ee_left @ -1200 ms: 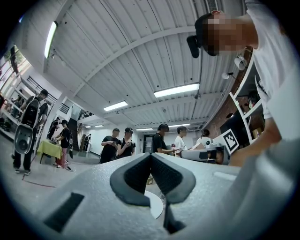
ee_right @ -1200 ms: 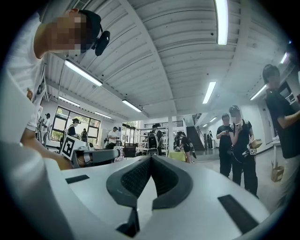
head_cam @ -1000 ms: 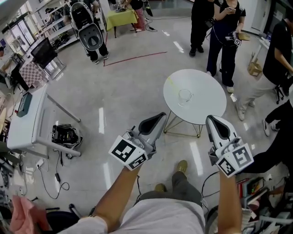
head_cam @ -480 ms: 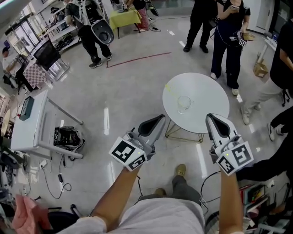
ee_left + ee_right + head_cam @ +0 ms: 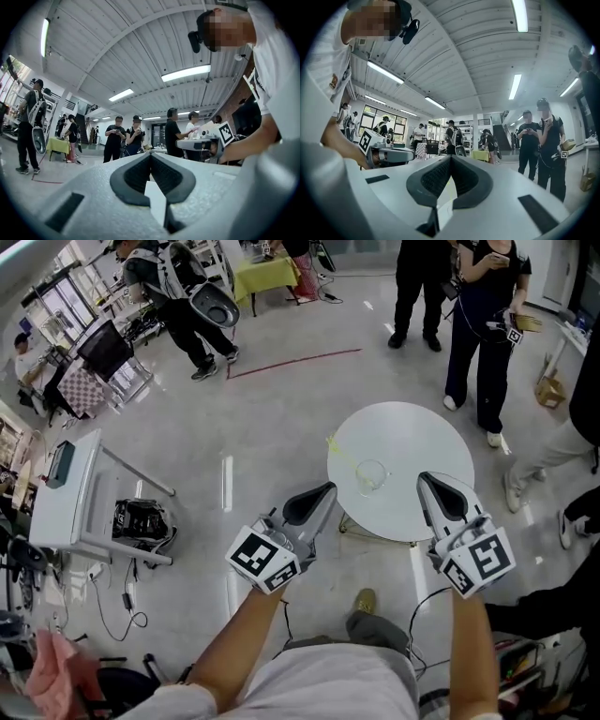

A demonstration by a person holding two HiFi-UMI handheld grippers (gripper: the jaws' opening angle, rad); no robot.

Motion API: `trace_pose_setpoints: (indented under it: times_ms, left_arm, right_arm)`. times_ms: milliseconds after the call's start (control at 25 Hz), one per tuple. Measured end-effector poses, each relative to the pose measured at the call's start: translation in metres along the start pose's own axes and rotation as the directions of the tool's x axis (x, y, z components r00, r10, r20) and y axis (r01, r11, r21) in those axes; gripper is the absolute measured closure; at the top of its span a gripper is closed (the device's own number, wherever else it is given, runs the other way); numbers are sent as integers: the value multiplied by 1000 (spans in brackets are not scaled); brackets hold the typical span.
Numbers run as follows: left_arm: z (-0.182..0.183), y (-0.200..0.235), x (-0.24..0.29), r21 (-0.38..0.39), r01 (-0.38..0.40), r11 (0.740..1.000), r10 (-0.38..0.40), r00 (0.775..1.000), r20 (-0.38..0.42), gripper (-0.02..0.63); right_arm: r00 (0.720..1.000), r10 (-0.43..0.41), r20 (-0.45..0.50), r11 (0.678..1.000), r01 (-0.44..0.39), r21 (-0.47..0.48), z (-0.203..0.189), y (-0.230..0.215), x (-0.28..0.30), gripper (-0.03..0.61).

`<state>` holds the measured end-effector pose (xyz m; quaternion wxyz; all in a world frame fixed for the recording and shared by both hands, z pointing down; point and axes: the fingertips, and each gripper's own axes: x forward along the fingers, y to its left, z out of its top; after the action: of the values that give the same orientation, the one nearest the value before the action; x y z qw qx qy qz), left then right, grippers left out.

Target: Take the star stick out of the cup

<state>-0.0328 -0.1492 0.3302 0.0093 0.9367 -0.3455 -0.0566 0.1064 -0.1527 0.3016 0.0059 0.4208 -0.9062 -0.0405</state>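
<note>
A clear glass cup [image 5: 370, 475] stands on the round white table [image 5: 422, 442], near its front left edge. A thin yellow stick [image 5: 342, 454] leans out of the cup toward the upper left; its star end is too small to make out. My left gripper [image 5: 325, 489] hovers just short of the table's near edge, left of the cup, jaws shut and empty. My right gripper [image 5: 427, 480] is held over the table's near edge, right of the cup, also shut with nothing in it. Both gripper views look level across the room, and each shows its own closed jaws: left gripper [image 5: 150, 154], right gripper [image 5: 450, 158].
Several people [image 5: 483, 315] stand beyond the table at the back right. Another person carrying gear [image 5: 178, 296] walks at the back left. A white desk [image 5: 70, 493] and a black box [image 5: 139, 519] sit on the floor to the left. A red floor line [image 5: 291, 362] runs behind.
The table and cup have come lower in the head view, nearer to both grippers. Both grippers stay shut and keep their places in the view. The person at the back left has walked on.
</note>
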Motion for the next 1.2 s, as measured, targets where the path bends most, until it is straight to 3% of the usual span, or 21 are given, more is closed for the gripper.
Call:
trace_pose_setpoints:
  times_ms: [360, 600, 760, 800, 840, 880, 1200]
  left_arm:
    - [-43, 27, 30, -4, -85, 996, 84, 990, -113, 598]
    - [-86, 49, 40, -36, -150, 988, 138, 962, -234, 597]
    - [-118, 66, 42, -92, -168, 981, 133, 944, -303, 592]
    - [-126, 70, 45, -116, -169, 979, 124, 939, -321, 554]
    - [-134, 73, 48, -142, -170, 975, 113, 934, -340, 459]
    - [-142, 77, 52, -167, -170, 971, 100, 928, -359, 429]
    - [-196, 94, 81, -296, -176, 939, 22, 889, -456, 387]
  right_arm:
    - [997, 75, -8, 997, -74, 20, -29, -44, 28, 566]
    - [994, 113, -6, 993, -113, 25, -36, -62, 41, 568]
    - [991, 134, -24, 991, -133, 26, -49, -61, 56, 567]
    - [990, 137, -30, 990, -136, 28, -52, -61, 60, 568]
    - [990, 139, -35, 990, -138, 31, -55, -61, 64, 568]
    - [989, 141, -41, 990, -139, 33, -57, -62, 68, 568]
    - [981, 131, -140, 991, -130, 18, -95, -66, 89, 568]
